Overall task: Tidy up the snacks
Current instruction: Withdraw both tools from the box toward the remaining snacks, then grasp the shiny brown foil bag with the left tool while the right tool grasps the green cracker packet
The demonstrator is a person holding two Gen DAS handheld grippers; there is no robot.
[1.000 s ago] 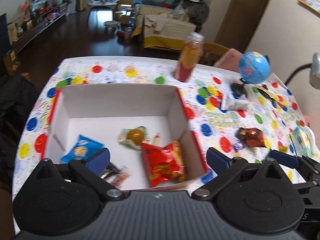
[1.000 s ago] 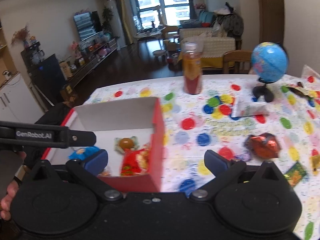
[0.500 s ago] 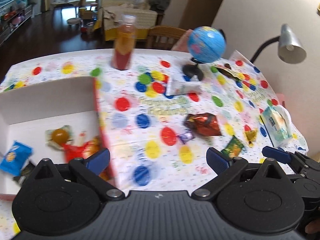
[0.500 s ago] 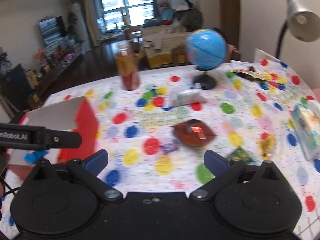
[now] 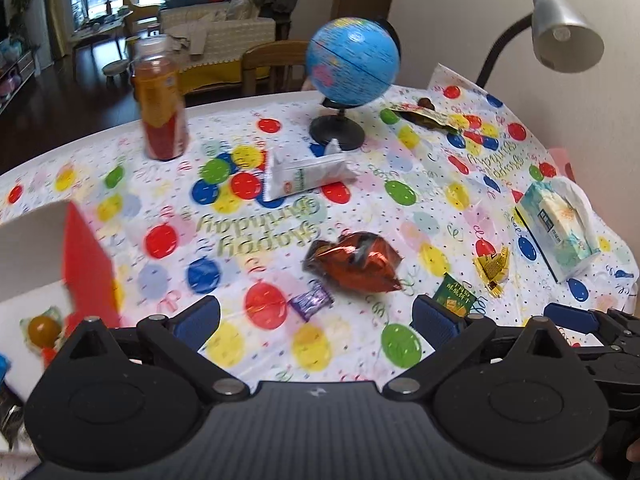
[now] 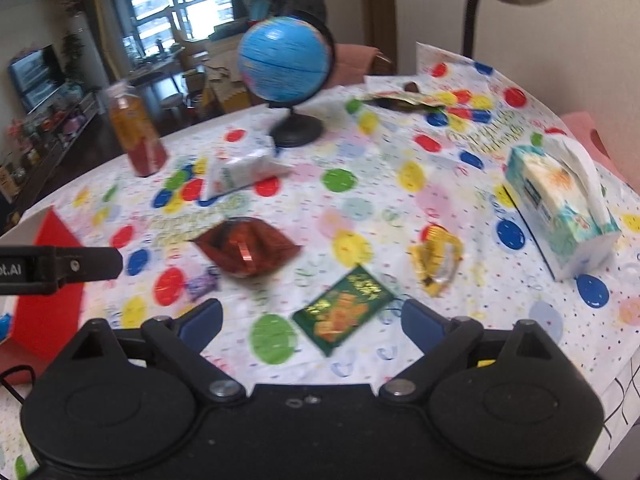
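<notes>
**Snack desk, both grippers empty over the loose packets**

A living room with a sofa and big windows is seen behind a desk (image 5: 420, 216) covered by a balloon-print "Happy Birthday" cloth. At the left edge a red-sided white box (image 5: 86, 264) is parked, with an orange round sweet (image 5: 42, 330) seen inside it. Loose snacks are spread out on the cloth: a shiny red-brown foil packet (image 6: 246, 248) in the middle, a small purple candy (image 5: 312, 300) just beside it, a green snack packet (image 6: 344, 308), a yellow wrapper (image 6: 436, 260) and a white packet (image 5: 304, 174) near the globe (image 6: 286, 60). A juice bottle (image 5: 160, 112), a tissue pack (image 6: 560, 208) and a desk lamp (image 5: 560, 28) are also there.

The left gripper (image 5: 316, 320) is held wide apart, nothing between its pads, above the purple candy. The right gripper (image 6: 312, 316) is spread wide too, though its jaws have just been closing a bit; the green packet is framed between them but isn't touched.
</notes>
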